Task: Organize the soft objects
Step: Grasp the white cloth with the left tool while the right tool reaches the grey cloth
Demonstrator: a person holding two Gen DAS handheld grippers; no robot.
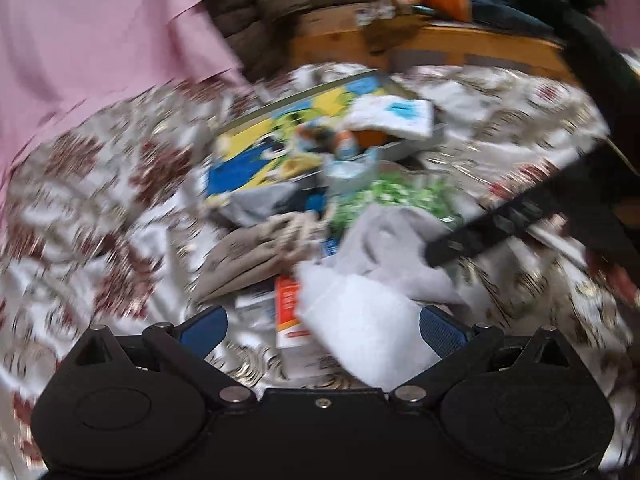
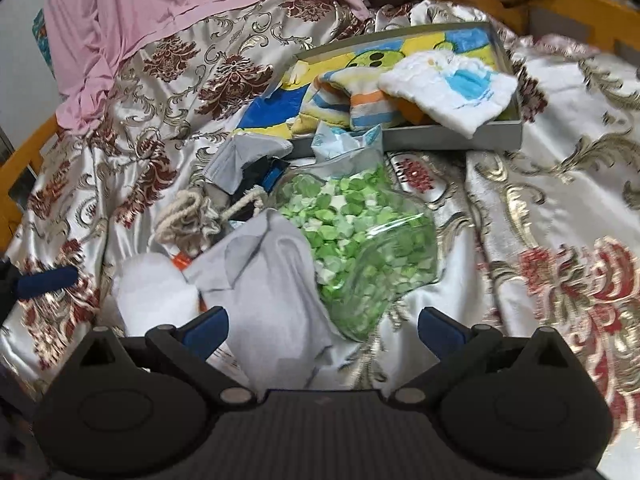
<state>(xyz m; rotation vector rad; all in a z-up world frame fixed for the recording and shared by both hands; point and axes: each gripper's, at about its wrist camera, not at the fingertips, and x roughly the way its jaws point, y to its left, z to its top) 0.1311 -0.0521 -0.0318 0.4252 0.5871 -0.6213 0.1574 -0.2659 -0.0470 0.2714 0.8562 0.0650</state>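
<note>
Two views, the left wrist one heavily blurred. In it, the left tongs (image 1: 322, 326) stand wide apart with nothing clamped. Between the blue pads (image 1: 204, 326) lies a white soft cloth (image 1: 360, 336), close to the right-hand pad, and beside it a small orange-and-white carton (image 1: 289, 316). Just ahead of the tongs sits a grey cloth (image 1: 400, 248), and to the left of that a beige drawstring pouch (image 1: 248, 252). Further ahead is a clear bag of green pieces (image 1: 384, 196), then a grey box (image 1: 416, 144) with bright towels inside. The right tongs (image 1: 436, 254) reach in from the right, their dark finger touching the grey cloth. All of this lies on a bed with a satin floral bedspread (image 1: 100, 200); a pink sheet (image 1: 100, 40) hangs ahead to the left.

From the right wrist, the right tongs (image 2: 322, 326) are also spread apart and grip nothing. The grey cloth (image 2: 272, 292) lies between and just ahead of the pads, nearer the left one. The white soft cloth (image 2: 156, 292) is ahead to the left, the bag of green pieces (image 2: 360, 240) ahead to the right, touching the grey cloth. The drawstring pouch (image 2: 192, 216) sits beyond the white cloth. Far ahead, the grey box (image 2: 452, 132) holds a striped towel (image 2: 360, 104) and a white washcloth with a blue print (image 2: 452, 88). One blue pad of the left tongs (image 2: 46, 282) shows at far left.
</note>
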